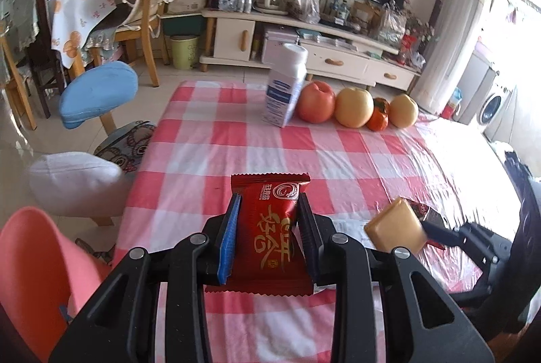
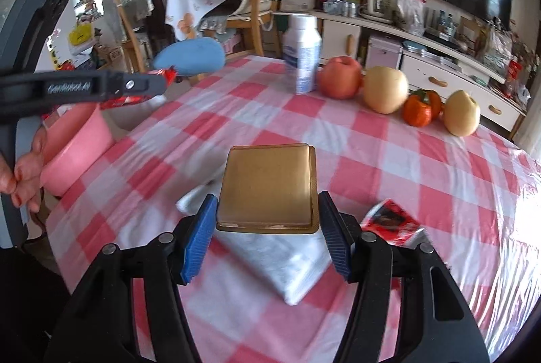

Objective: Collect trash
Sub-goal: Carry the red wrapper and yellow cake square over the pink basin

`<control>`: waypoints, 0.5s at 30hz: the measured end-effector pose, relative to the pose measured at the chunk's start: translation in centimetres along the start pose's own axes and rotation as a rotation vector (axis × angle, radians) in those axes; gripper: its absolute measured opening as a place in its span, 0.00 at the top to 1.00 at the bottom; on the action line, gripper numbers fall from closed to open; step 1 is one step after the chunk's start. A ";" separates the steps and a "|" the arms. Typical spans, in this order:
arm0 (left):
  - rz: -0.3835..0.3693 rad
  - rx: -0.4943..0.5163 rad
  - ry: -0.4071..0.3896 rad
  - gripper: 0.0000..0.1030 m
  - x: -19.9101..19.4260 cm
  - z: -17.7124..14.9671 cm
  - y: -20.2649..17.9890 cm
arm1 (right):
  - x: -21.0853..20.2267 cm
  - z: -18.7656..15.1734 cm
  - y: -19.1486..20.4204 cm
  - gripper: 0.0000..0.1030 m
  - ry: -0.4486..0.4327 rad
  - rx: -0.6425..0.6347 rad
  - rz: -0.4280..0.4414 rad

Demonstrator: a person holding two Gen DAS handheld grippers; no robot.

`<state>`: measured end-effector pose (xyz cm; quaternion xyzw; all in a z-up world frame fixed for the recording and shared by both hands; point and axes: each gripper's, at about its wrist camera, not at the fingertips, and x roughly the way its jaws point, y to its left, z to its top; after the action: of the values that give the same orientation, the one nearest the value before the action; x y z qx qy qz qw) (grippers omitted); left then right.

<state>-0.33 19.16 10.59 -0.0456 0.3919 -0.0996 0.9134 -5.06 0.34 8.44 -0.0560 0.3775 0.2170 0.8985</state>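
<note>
Left gripper is pinching a glossy red snack wrapper with crimped ends between its ribbed blue pads, above the pink-and-white checked tablecloth. I'm seeing the right gripper clamping a flat, square tan plastic tray by its edges over a folded white tissue. Beside it, a crumpled red wrapper is lying on the cloth. At the table's left edge, a smooth pink plastic bin is sitting.
</note>
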 end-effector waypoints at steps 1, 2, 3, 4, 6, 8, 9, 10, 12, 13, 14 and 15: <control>0.000 -0.007 -0.004 0.67 -0.3 0.0 0.3 | -0.1 0.1 0.9 0.41 -0.001 -0.006 0.010; 0.002 -0.019 -0.012 0.67 -0.8 -0.1 1.1 | -0.2 0.2 1.6 0.41 -0.002 -0.014 0.019; 0.005 -0.028 -0.018 0.67 -1.2 -0.2 1.5 | -0.2 0.2 2.4 0.41 -0.004 -0.024 0.025; 0.007 -0.039 -0.024 0.67 -1.6 -0.2 2.2 | -0.3 0.2 3.1 0.41 -0.006 -0.032 0.032; 0.009 -0.060 -0.034 0.67 -2.2 -0.3 3.1 | -0.4 0.6 5.2 0.41 -0.011 -0.052 0.057; 0.019 -0.086 -0.051 0.67 -3.1 -0.4 4.6 | -0.5 1.1 7.2 0.41 -0.017 -0.078 0.079; 0.021 -0.098 -0.057 0.67 -3.4 -0.4 5.2 | -0.5 1.3 8.0 0.41 -0.020 -0.088 0.088; 0.024 -0.113 -0.063 0.67 -3.8 -0.5 5.9 | -0.5 1.5 9.1 0.41 -0.021 -0.101 0.101; 0.043 -0.145 -0.078 0.67 -4.6 -0.7 7.6 | -0.2 2.2 11.6 0.41 -0.022 -0.136 0.131; 0.057 -0.164 -0.085 0.67 -5.1 -0.8 8.7 | 0.0 2.5 12.8 0.41 -0.021 -0.154 0.146; 0.066 -0.183 -0.091 0.67 -5.5 -0.9 9.6 | 0.1 2.8 13.7 0.41 -0.021 -0.170 0.157; 0.074 -0.198 -0.096 0.67 -5.8 -1.0 10.3 | 0.3 3.1 14.9 0.41 -0.021 -0.193 0.169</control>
<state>-3.43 30.49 12.34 -0.1260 0.3570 -0.0245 0.9253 -9.33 14.70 11.39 -0.1077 0.3488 0.3278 0.8714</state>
